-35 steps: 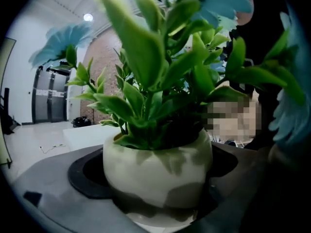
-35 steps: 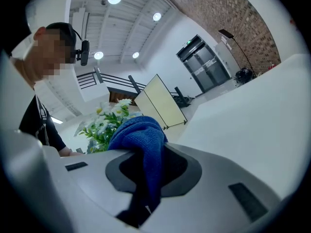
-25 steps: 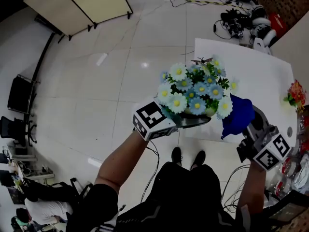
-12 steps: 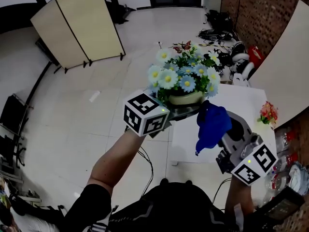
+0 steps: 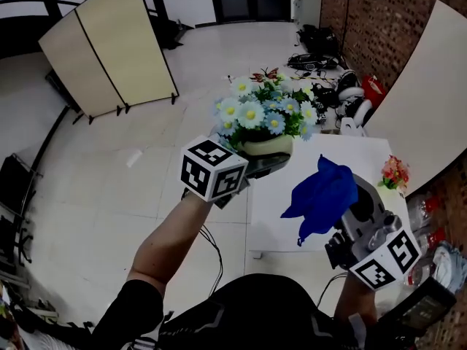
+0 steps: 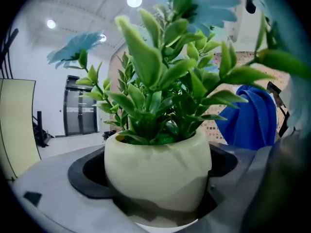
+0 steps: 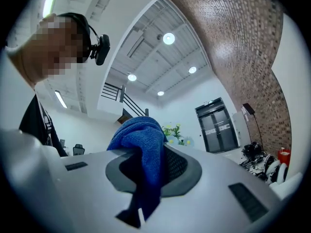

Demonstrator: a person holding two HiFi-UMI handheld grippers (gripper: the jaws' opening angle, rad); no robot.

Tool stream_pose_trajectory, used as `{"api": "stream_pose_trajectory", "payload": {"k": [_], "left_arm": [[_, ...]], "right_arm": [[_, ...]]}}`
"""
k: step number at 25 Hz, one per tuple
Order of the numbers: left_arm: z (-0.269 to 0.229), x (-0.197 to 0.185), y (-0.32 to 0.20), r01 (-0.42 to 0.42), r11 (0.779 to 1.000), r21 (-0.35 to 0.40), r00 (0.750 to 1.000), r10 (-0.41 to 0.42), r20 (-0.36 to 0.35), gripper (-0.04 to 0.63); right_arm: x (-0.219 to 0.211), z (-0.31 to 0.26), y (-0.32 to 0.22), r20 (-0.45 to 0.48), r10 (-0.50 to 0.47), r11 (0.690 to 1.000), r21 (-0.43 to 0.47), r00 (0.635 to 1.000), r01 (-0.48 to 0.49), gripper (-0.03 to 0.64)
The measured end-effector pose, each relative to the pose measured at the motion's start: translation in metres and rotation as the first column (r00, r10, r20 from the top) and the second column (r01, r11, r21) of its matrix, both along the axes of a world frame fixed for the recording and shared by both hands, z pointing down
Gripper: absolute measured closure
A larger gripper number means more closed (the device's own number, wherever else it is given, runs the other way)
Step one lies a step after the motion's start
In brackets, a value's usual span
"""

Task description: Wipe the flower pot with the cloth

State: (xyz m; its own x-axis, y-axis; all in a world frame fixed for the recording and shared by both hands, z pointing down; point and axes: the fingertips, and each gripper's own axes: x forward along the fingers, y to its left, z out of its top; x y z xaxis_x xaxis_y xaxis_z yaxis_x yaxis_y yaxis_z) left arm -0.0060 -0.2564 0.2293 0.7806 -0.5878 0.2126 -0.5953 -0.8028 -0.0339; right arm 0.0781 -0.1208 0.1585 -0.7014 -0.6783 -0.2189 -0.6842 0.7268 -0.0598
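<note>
Now we have the flower pot (image 5: 268, 147) clamped upright between the jaws of our left gripper (image 5: 263, 168), its blue and white flowers standing above the jaws. To that gripper's right and apart from the pot, our right gripper (image 7: 150, 174) is closed on the blue cloth (image 5: 321, 194), which bunches above its jaws and hangs in front of them, over the white counter (image 5: 273, 214).

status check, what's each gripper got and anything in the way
Left hand-held gripper shut on flower pot, held aloft. Right hand-held gripper shut on blue cloth, apart from pot. Nothing between them.
</note>
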Motion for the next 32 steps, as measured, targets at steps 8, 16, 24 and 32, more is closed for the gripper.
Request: {"api": "stream_pose_trajectory", "payload": {"k": [8,16,24,32], "left_arm": [[-0.019,0.021,0.036,-0.091,0.995,0.041,0.995,0.093,-0.048,0.028],[-0.043,0.019,0.063,-0.13,0.988,0.089,0.987,0.137,-0.078,0.029],[-0.051,0.02,0.077,-0.161,0.983,0.091,0.975,0.172,-0.138,0.029],[-0.06,0.028,0.083,-0.2,0.974,0.104,0.959,0.216,-0.181,0.029]], "right_arm": [[-0.036,0.016,-0.026,-0.146,-0.03,1.0,-0.002,0.989,0.03,0.568],[-0.036,-0.005,-0.029,-0.191,-0.018,0.999,0.036,0.981,0.026,0.568],[-0.017,-0.011,-0.042,-0.169,0.004,0.999,0.035,0.986,0.002,0.568],[0.008,-0.014,-0.064,-0.117,0.023,1.0,0.012,0.993,-0.022,0.568]]}}
